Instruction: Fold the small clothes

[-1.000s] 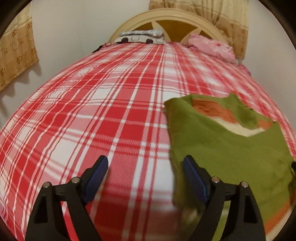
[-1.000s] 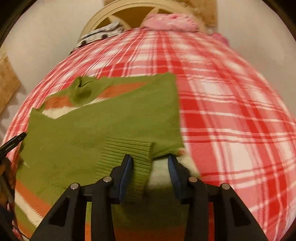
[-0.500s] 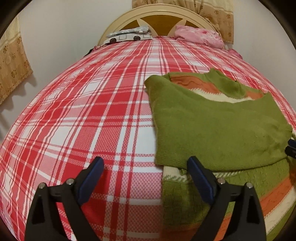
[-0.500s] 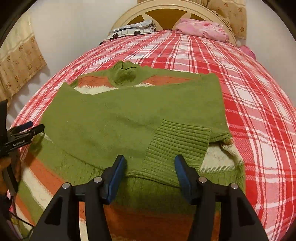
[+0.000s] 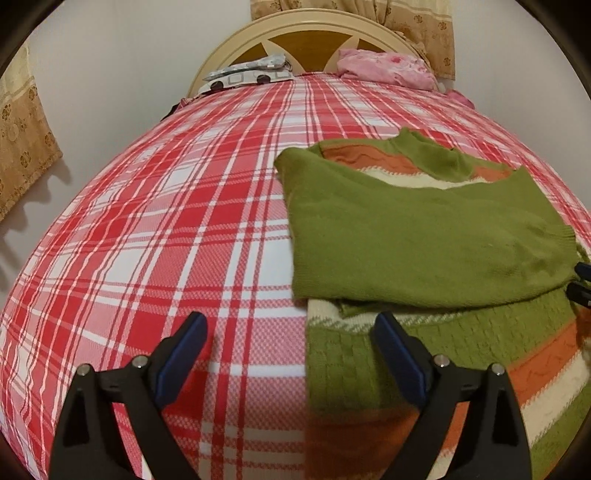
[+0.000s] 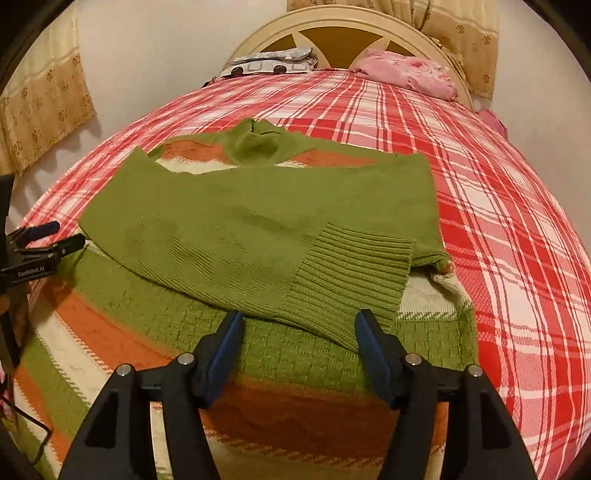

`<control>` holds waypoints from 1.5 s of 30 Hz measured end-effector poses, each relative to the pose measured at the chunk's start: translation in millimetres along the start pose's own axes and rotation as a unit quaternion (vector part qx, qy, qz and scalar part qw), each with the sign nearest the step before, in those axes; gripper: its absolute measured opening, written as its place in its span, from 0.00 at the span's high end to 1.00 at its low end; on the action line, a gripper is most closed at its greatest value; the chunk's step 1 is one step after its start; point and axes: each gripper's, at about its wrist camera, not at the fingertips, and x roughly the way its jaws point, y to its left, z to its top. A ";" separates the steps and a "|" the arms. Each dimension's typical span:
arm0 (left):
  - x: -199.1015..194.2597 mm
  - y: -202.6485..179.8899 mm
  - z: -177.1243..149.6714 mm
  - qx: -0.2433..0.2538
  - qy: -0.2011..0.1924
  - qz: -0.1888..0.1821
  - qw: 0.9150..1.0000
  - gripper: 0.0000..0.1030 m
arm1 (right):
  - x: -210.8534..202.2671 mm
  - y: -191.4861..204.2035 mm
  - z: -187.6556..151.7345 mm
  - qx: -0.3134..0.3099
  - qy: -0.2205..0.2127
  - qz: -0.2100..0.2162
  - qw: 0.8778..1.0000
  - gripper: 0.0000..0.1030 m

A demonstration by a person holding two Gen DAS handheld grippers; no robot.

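Sweater: the sweater is lying flat on the bed, neck pointing toward the headboard, hem nearest the cameras.
Sleeves: both are lying folded across the chest; the ribbed cuff is resting on top, just ahead of the right tool.
Right tool: the right tool is hovering over the lower body; its jaws have just been opening, are now standing apart and gripping nothing, the cuff lying loose beyond the tips.
Left tool: the left tool is standing wide open and empty, straddling the sweater's side edge, one finger over bare sheet.
Progress: the sleeve folds are looking done; the body fold, hem up toward the neck, is still waiting.
Surroundings: a pink cloth and a patterned bundle are sitting by the headboard, well apart from the sweater.
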 end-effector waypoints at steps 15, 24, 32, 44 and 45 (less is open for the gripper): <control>-14.8 -8.9 -19.1 -0.003 0.012 -0.026 1.000 0.08 | 4.9 -9.8 -7.1 0.010 0.007 0.013 1.000 0.34; -31.7 -14.3 -30.3 -0.012 0.004 -0.042 0.999 0.08 | -5.3 -3.7 -11.4 0.008 -0.011 -0.007 1.000 0.33; -48.8 -16.6 -39.4 -0.022 -0.005 -0.062 0.998 0.08 | -21.1 1.9 -23.6 0.008 -0.018 -0.009 1.000 0.33; -65.3 -22.8 -61.7 -0.023 -0.003 -0.079 0.997 0.08 | -37.8 12.5 -44.9 0.004 -0.011 -0.007 1.000 0.32; -66.8 -22.9 -64.2 -0.024 -0.002 -0.080 0.997 0.08 | -39.5 13.2 -47.1 0.005 -0.012 -0.007 1.000 0.32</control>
